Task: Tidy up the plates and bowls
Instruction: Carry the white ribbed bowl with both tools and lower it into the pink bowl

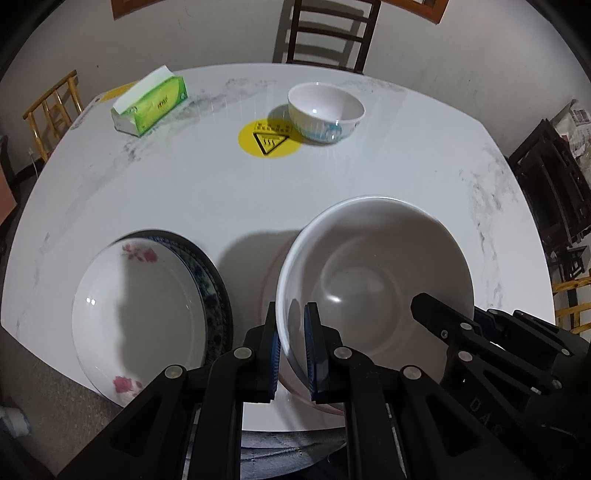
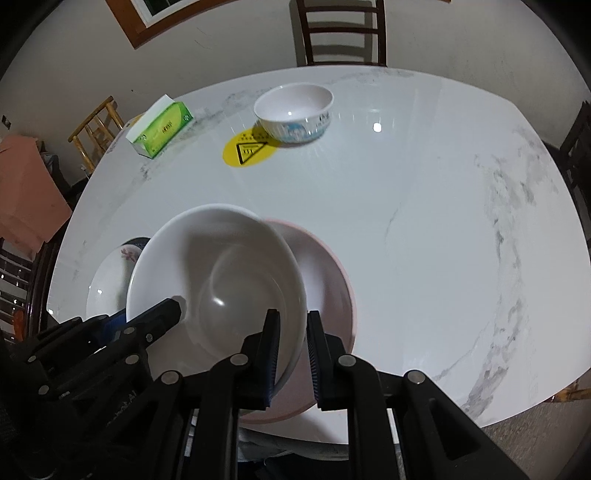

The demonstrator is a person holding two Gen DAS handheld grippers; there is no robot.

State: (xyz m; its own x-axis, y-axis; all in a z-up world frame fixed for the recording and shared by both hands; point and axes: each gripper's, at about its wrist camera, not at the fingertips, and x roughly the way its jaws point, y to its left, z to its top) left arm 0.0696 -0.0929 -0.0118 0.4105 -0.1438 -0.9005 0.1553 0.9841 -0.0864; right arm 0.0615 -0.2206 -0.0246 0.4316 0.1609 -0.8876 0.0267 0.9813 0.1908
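A large white bowl is held by its rim from both sides. My left gripper is shut on its left rim, and my right gripper is shut on its right rim. Under the bowl lies a wider pink bowl; I cannot tell whether the two touch. Left of them a white flowered plate rests on a blue-patterned plate. A small white bowl with blue print stands at the far side.
The white marble table carries a yellow warning sticker beside the small bowl and a green tissue box at far left. A dark chair stands behind the table.
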